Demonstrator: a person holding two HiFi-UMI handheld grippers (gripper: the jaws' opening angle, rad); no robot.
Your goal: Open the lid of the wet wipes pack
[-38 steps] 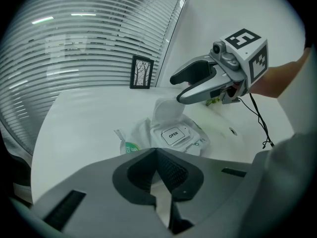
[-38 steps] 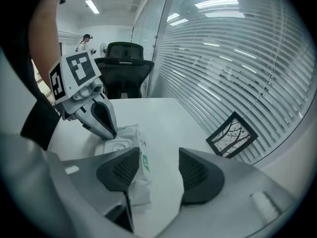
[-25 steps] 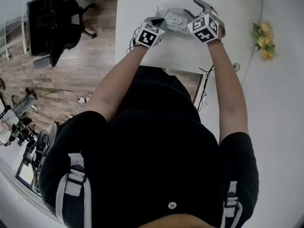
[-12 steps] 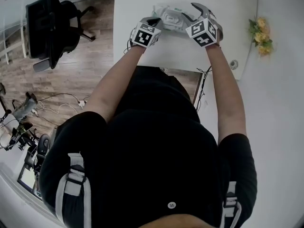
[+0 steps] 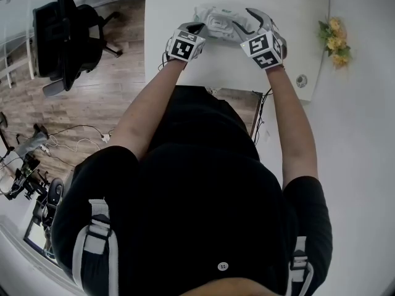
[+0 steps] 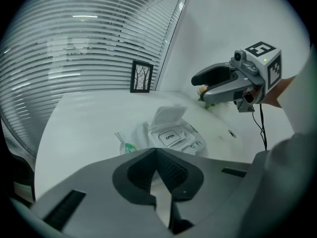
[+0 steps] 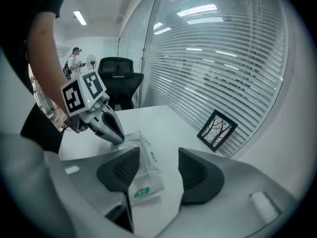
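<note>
1. Holding its place at the pack's near end, the left gripper (image 6: 156,150) has its fingers pressed together, tips touching the wrapper. Whether they catch a fold of it, I cannot tell. The forearm reaches straight out and the gripper slopes down toward the table (image 5: 290,23).
2. Just beyond those closed fingertips lies the wet wipes pack (image 6: 173,139). Its lid (image 6: 169,116) now stands flipped up on the far side, baring the sticker seal beneath. I judge the lid to be open and the task as good as done.
3. The change is on the right: compared with a second ago, the right gripper (image 7: 158,157) has lifted up and away from the lid. Its fingers are spread wide with nothing between them; the pack shows below and beyond the gap, not touched by either pad.
4. The right arm is stretched forward, its gripper angled downward and hanging above the pack's right end, clear of the raised lid.
</note>
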